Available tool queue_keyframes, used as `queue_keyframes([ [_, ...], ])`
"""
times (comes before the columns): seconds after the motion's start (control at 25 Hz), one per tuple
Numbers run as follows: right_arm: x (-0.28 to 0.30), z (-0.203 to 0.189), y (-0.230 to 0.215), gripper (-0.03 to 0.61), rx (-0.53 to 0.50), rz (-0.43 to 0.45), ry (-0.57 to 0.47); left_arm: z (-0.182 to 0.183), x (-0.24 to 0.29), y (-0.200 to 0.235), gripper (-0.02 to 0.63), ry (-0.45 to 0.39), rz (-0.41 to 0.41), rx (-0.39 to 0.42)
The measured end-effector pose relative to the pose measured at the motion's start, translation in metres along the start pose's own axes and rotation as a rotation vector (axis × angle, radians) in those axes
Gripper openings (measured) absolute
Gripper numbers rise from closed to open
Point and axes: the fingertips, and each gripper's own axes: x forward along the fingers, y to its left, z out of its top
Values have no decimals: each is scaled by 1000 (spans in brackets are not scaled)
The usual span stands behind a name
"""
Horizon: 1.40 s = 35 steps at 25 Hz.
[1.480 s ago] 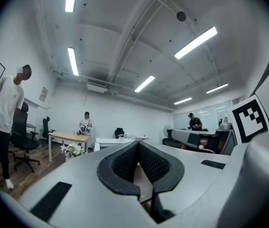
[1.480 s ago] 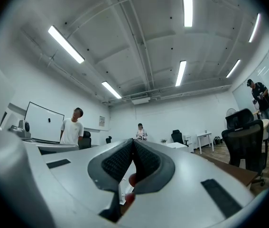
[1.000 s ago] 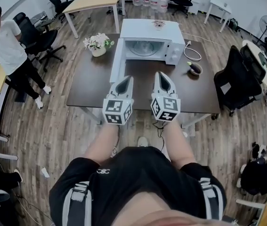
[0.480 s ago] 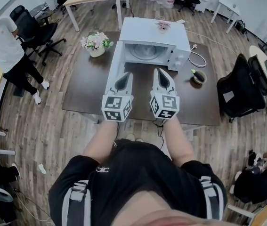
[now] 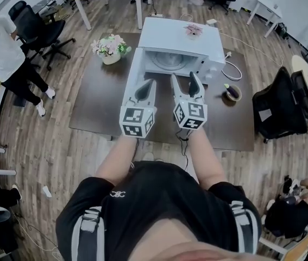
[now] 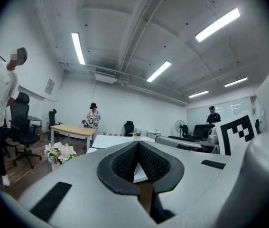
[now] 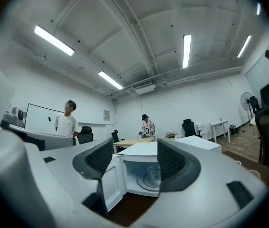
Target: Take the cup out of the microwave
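Note:
A white microwave [image 5: 182, 41] stands at the far side of a dark brown table [image 5: 99, 105], its door [image 5: 134, 72] swung open to the left. A clear glass cup [image 7: 153, 175] sits on the turntable inside; in the head view the cavity [image 5: 167, 61] shows but the cup is hard to make out. My left gripper [image 5: 145, 86] is shut and empty, in front of the open door. My right gripper [image 5: 184, 83] points at the cavity, short of it. Its jaws are opening and nothing is between them; the cup shows through the gap of the right gripper [image 7: 134, 163].
A pot of flowers [image 5: 110, 49] stands on the table left of the microwave. On the right lie a small dark bowl [image 5: 232, 93] and a white cable [image 5: 231, 72]. A black chair [image 5: 278, 99] stands by the table's right side. A person [image 5: 4, 42] stands at far left.
Both grippers have moved forward over the table toward the microwave. The right gripper's jaws, shut before, now stand apart. The left gripper stays shut.

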Motion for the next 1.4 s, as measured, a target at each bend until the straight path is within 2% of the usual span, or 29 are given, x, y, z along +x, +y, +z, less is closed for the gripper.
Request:
queue_keyframes([
  [0.12,20,-21,-12,340,18,10,54,-3,11,2,0,7,7,-4],
  [0.2,34,-37,-19,359,8,15,95,-5,19,3,0,14,11,-6],
  [0.72,134,-141,-59,443,-17,43,268,-41,74,21,0,79,43,-40],
  [1.16,215,-234,-94,478,-15,2,402,-69,105,47,0,113,88,-58],
  [1.4,249,-262,-92,503,-42,15,428,-76,108,53,0,126,81,-67],
])
